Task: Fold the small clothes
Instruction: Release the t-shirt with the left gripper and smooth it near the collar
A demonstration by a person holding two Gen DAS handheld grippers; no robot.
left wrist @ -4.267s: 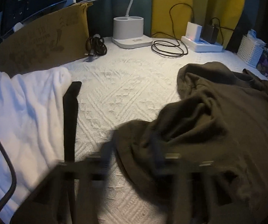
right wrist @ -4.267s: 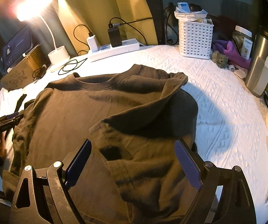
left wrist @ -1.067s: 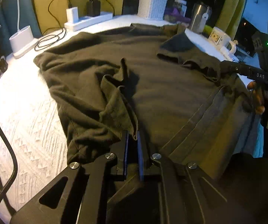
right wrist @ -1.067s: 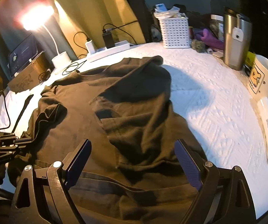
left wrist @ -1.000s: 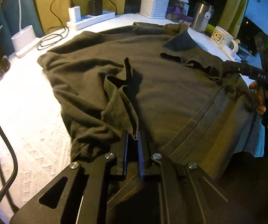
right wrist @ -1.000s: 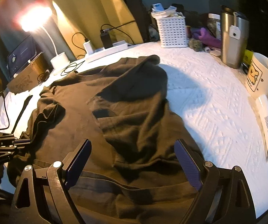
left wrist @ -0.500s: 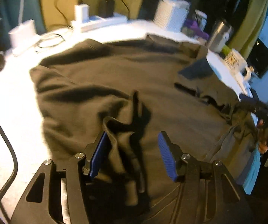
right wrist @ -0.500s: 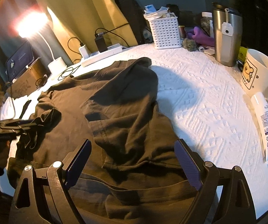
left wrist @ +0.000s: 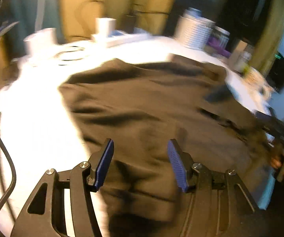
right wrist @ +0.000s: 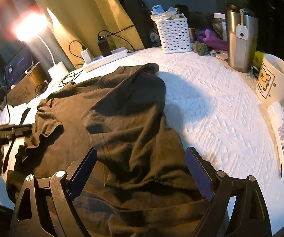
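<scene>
Shirt: dark, centre frame, spread on white cloth, both sides folded inward. Left gripper: jaws parted, empty, likely just released. Right gripper: wide apart, empty, poised over hem.

White textured table cover, dark shirt spread on it, white basket, steel tumbler, mug, power strip

dim room, glaring lamp; left wrist view motion-blurred, fisheye-bent edges.
</scene>
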